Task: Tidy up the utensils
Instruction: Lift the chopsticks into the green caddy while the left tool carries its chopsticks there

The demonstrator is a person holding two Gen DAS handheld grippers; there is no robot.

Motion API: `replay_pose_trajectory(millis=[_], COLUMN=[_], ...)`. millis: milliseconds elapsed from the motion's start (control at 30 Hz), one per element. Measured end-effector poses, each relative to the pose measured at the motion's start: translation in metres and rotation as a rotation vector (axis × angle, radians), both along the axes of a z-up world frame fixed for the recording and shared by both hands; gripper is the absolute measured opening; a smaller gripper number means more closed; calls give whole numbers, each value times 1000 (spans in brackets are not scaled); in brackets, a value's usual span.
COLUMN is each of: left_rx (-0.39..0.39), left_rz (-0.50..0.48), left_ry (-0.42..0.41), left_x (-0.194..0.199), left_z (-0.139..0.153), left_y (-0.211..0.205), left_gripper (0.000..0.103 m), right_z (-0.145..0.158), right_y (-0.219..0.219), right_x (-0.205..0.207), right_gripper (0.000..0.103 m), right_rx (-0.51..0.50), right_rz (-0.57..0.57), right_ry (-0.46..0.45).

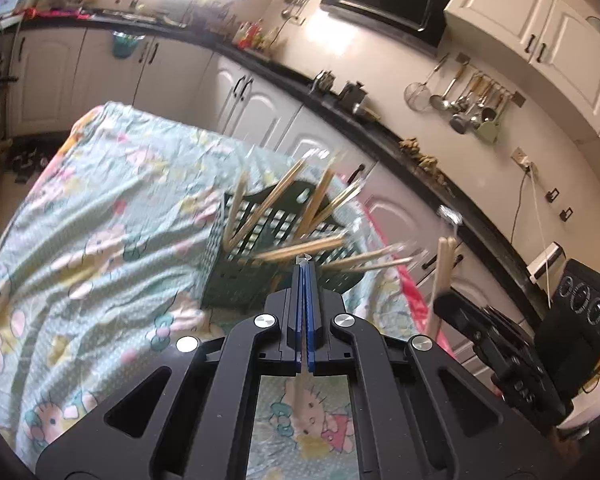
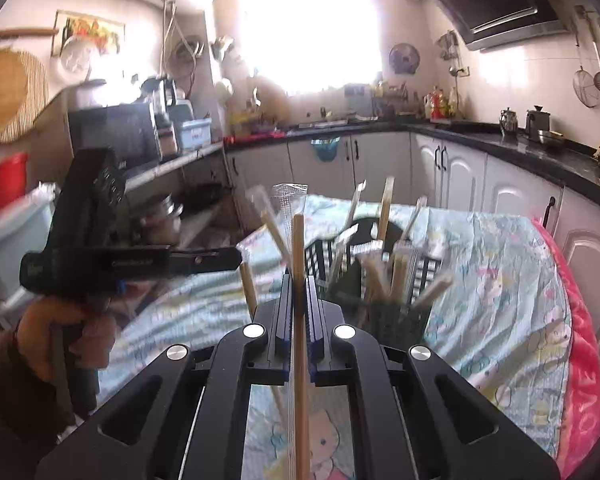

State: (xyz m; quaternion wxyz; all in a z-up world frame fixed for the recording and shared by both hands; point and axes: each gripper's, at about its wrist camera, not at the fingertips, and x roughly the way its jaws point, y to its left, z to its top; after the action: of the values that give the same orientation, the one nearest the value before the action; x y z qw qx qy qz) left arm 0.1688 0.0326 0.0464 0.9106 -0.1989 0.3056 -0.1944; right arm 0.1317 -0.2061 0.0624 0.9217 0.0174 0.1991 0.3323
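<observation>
My left gripper [image 1: 303, 266] is clamped on a wrapped chopstick pair [image 2: 247, 284]; my right gripper [image 2: 299, 280] pinches another wrapped wooden pair [image 2: 299, 240]. Beyond them, the dark slotted plastic basket [image 1: 236, 280] bristling with chopsticks sits on the cartoon-print cloth-covered table [image 1: 100, 216], white kitchen cabinets [image 1: 260, 100] behind.

Blurred beyond counting: wrapped chopsticks [image 1: 300, 216] in the dark basket [image 1: 236, 280] ahead of the left fingers. Cut off by the bottom edge: chopstick [image 2: 300, 340] clamped between the right fingers. Hidden: basket floor.
</observation>
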Motion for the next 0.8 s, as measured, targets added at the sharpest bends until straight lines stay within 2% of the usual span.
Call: replay_pose_trajectory(millis=[167, 467, 633, 800], left_rx=[1, 17, 55, 80], left_rz=[-12, -14, 2, 30], left_ry=[-55, -162, -241, -302], left_x=[-1, -3, -4, -1], left_z=[27, 81, 117, 144], left_y=[-3, 1, 2, 7], left_gripper=[0, 0, 0, 0], right_z=[20, 68, 90, 96], right_y=[-2, 2, 6, 11], right_x=[10, 35, 54, 70], right_gripper=[6, 6, 6, 6], right_rx=[63, 150, 161, 145], right_rz=[-21, -69, -100, -150], right_ry=[-42, -194, -286, -345])
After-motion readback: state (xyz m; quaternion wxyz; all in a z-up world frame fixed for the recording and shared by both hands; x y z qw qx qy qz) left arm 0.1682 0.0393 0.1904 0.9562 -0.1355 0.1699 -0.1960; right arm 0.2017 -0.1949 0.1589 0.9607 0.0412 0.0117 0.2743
